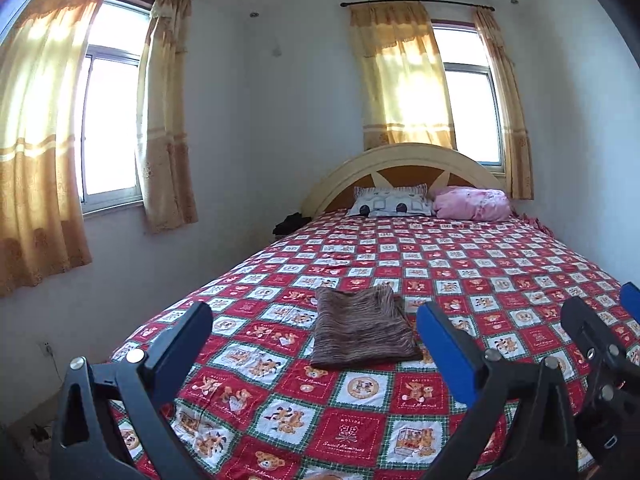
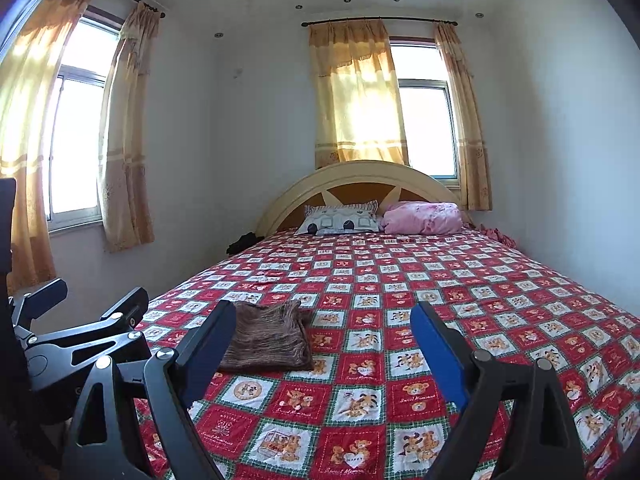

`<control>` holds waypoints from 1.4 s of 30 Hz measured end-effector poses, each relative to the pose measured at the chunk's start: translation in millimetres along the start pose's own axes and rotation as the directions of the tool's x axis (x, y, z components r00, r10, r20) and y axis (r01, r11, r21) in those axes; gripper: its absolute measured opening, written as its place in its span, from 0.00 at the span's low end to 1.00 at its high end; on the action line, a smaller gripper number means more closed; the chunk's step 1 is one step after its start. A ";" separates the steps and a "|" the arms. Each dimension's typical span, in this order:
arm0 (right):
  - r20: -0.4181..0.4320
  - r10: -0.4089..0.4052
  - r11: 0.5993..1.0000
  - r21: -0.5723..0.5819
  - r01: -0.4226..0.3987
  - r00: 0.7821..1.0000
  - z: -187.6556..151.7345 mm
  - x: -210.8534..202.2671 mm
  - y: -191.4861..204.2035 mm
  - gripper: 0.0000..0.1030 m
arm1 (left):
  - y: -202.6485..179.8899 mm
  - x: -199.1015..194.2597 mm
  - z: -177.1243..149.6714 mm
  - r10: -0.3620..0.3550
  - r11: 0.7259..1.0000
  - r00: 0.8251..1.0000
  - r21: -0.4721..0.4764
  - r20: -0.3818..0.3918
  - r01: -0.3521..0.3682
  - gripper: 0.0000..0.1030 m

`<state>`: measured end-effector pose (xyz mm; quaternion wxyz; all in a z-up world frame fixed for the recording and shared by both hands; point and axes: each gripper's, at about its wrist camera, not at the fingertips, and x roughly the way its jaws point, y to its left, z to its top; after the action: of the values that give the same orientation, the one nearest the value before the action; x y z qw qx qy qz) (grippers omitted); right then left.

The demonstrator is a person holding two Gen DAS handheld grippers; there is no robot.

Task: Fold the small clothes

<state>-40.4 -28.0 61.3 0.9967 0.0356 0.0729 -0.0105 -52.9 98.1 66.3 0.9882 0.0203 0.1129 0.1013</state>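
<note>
A brown striped knit garment (image 1: 362, 326) lies folded in a neat rectangle on the red checkered bedspread (image 1: 460, 256). It also shows in the right wrist view (image 2: 268, 338). My left gripper (image 1: 314, 324) is open and empty, held above the near end of the bed, the garment just beyond its fingertips. My right gripper (image 2: 324, 322) is open and empty, to the right of the garment. The right gripper shows at the right edge of the left wrist view (image 1: 596, 312). The left gripper shows at the left of the right wrist view (image 2: 96, 300).
Two pillows, a patterned white one (image 1: 390, 202) and a pink one (image 1: 472, 202), lie against the arched headboard (image 1: 404, 156). A dark item (image 1: 292, 222) sits at the bed's far left corner. Curtained windows (image 1: 112, 120) line the walls. The wall stands close on the right.
</note>
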 end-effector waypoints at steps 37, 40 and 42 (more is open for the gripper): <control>-0.051 -0.012 0.999 0.044 0.014 0.999 -8.4 9.0 -10.4 0.86 | -9.1 10.1 -6.0 -0.001 0.999 0.998 0.039 -0.057 0.003 1.00; -0.051 -0.012 0.999 0.042 0.014 0.999 -8.4 9.0 -10.7 0.86 | -7.8 14.0 -6.8 0.007 0.999 0.998 0.044 -0.061 -0.004 1.00; -0.052 -0.013 0.999 0.041 0.015 0.999 -8.7 9.2 -10.6 0.86 | -6.4 16.6 -7.5 0.006 0.999 0.998 0.043 -0.067 -0.003 1.00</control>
<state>-32.8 -38.1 50.6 0.9934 0.0559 0.0985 -0.0179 -37.5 95.4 55.0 0.9830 0.0383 0.1480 0.1019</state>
